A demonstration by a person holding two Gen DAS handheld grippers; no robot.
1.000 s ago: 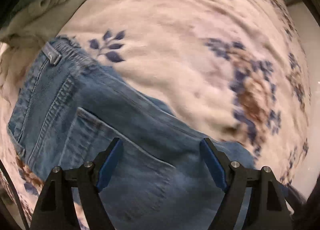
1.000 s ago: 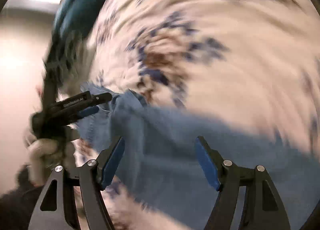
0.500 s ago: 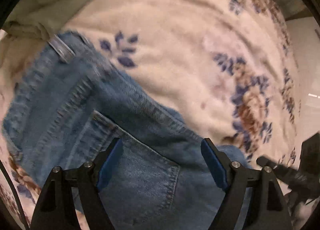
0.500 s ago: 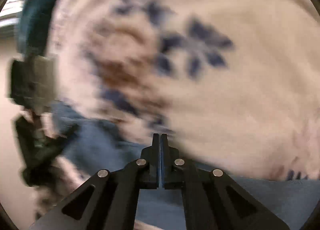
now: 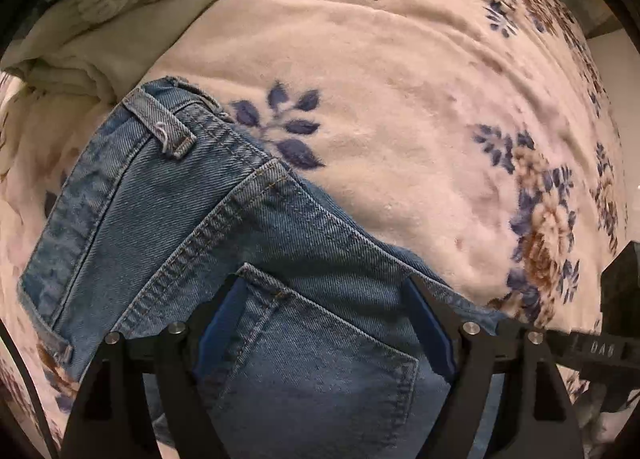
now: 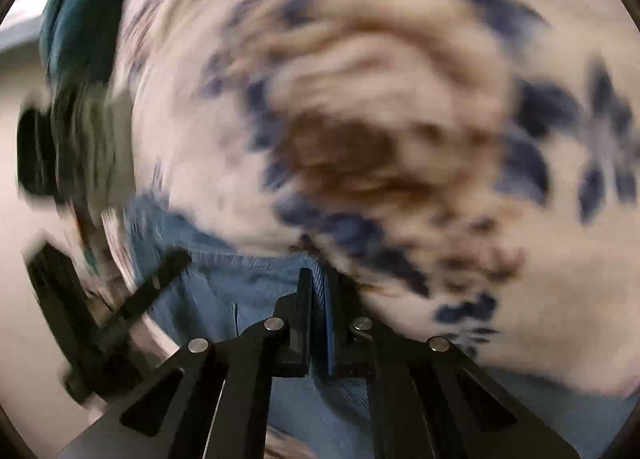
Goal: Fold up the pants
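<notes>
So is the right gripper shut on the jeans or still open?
Shut on the jeans: the right gripper has its fingers together with a thin blue denim edge pinched between them.

pants (image 5: 168,227): blue denim, coarse twill weave, matt, raised stitched seams
blanket (image 5: 400,107): cream fleece w/ floral print, fuzzy nap, matt
left gripper (image 5: 326,323): matt black plastic, blue pads, shiny metal screws
cream cloth (image 5: 132,7): ribbed knit, soft

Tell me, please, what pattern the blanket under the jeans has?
Cream blanket with blue-and-brown floral print, clearest in the left wrist view.
</notes>
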